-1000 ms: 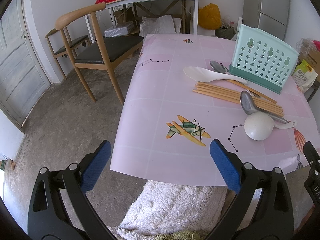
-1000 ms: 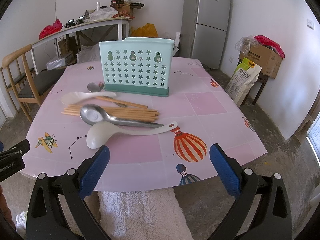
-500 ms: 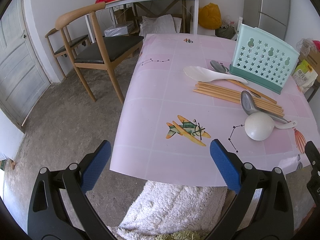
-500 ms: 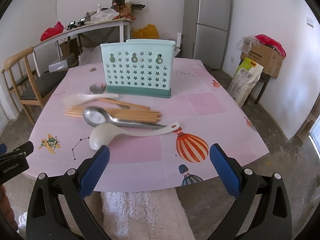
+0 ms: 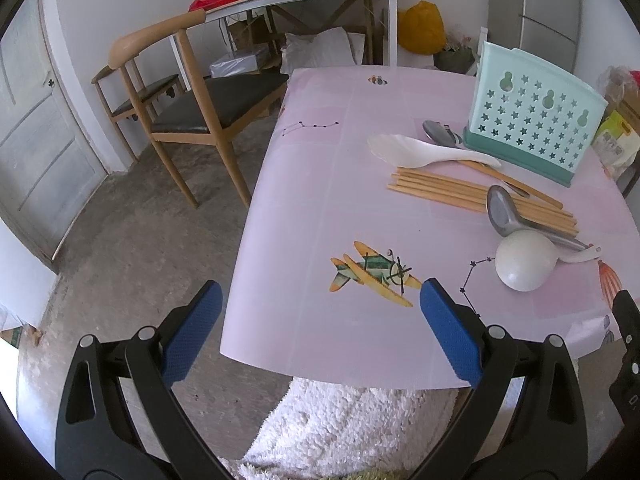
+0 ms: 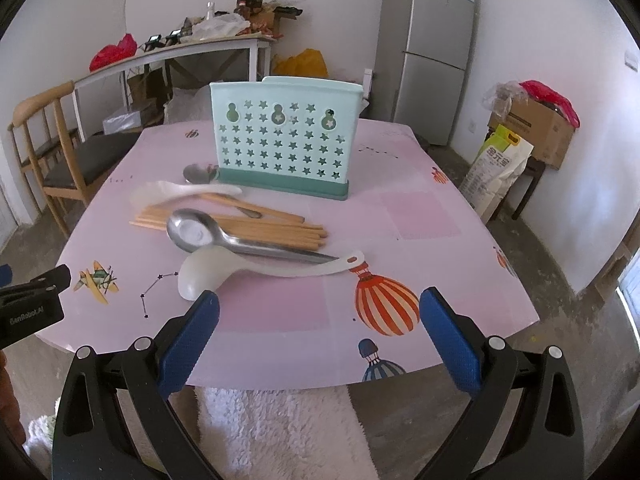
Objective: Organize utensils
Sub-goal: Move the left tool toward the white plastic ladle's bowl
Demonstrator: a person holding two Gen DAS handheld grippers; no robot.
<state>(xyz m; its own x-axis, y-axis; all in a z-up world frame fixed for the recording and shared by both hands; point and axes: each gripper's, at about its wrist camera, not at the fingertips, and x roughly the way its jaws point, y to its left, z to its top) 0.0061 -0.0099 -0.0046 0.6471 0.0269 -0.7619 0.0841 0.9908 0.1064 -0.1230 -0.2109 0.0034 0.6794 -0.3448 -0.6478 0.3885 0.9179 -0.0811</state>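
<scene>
**Utensils: none yet sorted**

Left gripper (image 5: 318,308) and right gripper (image 6: 319,316): spread wide, empty, at table (image 6: 420,208) edge. Ladle (image 6: 256,268), spoon (image 6: 224,236), chopsticks (image 6: 248,226) lie before holder (image 6: 284,140) (apparently empty). Next: probably close on ladle handle.

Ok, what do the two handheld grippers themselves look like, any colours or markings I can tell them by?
Both look alike: the left gripper and the right gripper each have black plastic linkage arms with silver pivot pins and two fingers faced with textured blue pads. In the right wrist view the left gripper's black body carries white lettering, too small to read surely. No cables or sleeves show.
</scene>
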